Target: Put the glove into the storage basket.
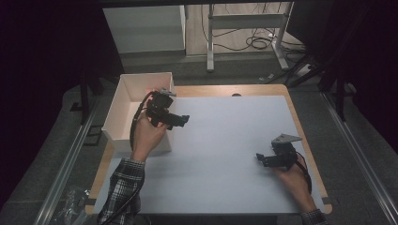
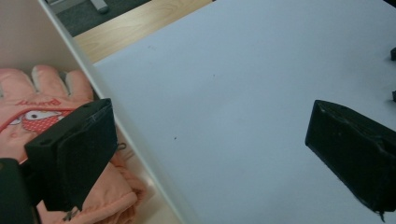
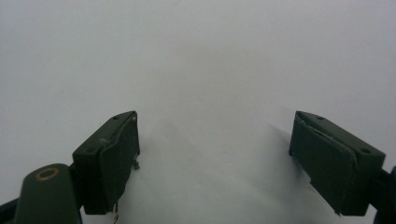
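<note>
Nearest us, at about five o'clock on the worktop, sits our right hand-held gripper, jaws spread wide with nothing between them; its own view shows bare white surface in the gap. Our plaid sleeve comes in at seven o'clock and leads up to the left hand-held gripper, held at roughly ten o'clock beside the right wall of the white box. Its jaws too stand far apart and grip nothing — one hangs over the box's inside, the other over the white sheet. Inside the box lies the pink glove, fingers pointing toward the far wall, a red cartoon patch on its back — just beneath that nearer jaw; we cannot tell whether they touch.
</note>
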Tool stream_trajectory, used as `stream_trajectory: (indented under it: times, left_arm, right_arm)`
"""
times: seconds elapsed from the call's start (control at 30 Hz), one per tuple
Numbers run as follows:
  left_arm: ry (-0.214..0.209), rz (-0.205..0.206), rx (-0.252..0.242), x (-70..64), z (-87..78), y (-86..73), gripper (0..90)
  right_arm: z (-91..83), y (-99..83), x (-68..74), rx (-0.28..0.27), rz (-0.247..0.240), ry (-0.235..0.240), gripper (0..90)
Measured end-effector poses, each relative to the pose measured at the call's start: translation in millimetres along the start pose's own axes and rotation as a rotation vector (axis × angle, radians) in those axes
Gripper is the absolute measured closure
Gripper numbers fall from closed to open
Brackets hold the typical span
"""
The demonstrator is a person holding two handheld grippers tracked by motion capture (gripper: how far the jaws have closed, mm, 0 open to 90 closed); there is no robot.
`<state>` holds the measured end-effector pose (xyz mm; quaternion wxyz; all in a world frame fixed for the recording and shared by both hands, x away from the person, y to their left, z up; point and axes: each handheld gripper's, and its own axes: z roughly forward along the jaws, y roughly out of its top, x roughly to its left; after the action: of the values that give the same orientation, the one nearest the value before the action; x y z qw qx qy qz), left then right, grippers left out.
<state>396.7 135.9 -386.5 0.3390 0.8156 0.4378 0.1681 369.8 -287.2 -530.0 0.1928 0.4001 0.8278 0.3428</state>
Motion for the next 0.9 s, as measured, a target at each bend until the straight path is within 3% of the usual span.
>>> stream_trajectory:
  times: [0.9]
  left_arm:
    - [-0.122,0.077,-0.029,-45.4,25.9,-5.4,2.4]
  right_arm:
    - [-0.1,0.1,0.2,0.001,0.002,0.000,16.3]
